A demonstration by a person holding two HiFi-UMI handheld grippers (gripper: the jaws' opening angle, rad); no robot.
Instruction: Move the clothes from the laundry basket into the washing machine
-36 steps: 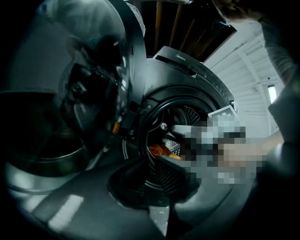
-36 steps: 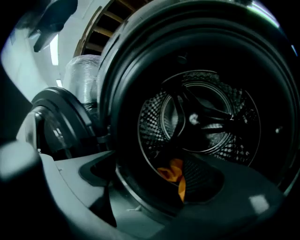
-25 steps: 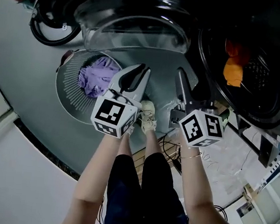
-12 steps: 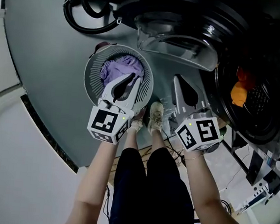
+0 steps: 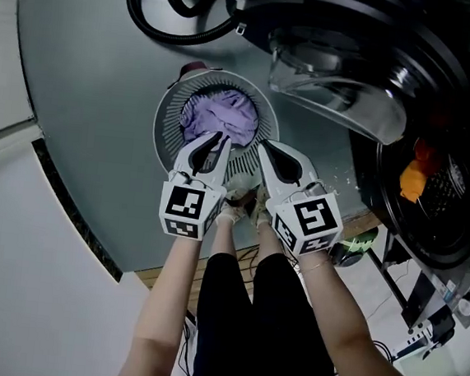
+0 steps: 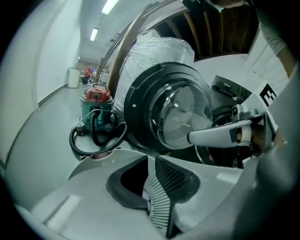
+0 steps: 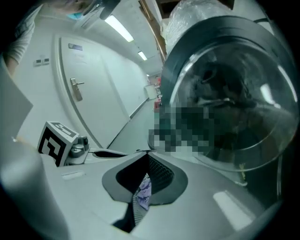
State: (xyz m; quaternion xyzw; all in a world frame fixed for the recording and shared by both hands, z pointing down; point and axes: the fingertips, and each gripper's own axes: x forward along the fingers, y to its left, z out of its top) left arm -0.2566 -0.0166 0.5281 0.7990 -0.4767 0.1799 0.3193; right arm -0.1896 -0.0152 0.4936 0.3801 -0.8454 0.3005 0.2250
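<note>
Down on the grey floor (image 5: pixel 88 86), found the laundry basket (image 5: pixel 167 123) standing upright near the open washing machine (image 5: pixel 445 63), with a heap of purple clothes (image 5: pixel 221 117) lying inside. Held the left gripper (image 5: pixel 218 138) and the right gripper (image 5: pixel 263 147) side by side over the near rim, both pointing down toward the heap. Read the left gripper's jaws as closed at the tips with nothing pinched, seeing only the basket's ribbed wall through the gap behind them in the left gripper view. Read the right gripper's jaws likewise as brought together tip to tip and empty, glimpsing a scrap of purple cloth through the gap but lying beyond, not gripped. Could not tell whether either tip touched the rim or the fabric.

Spotted an orange garment (image 5: pixel 413 180) already inside the dark drum (image 5: pixel 443 211), past the glass door (image 5: pixel 337 77) swung wide. Judged the task partly done on that evidence: at least one piece loaded, the purple heap not yet lifted. Judged the remaining work as spreading the jaws, reaching into the basket, pinching the purple cloth, carrying across to the drum on the right and letting go inside. Saw no other clothes outside basket or drum. Noted a black hose (image 5: pixel 181 17) coiled on the floor beyond the basket, well apart from both grippers.
</note>
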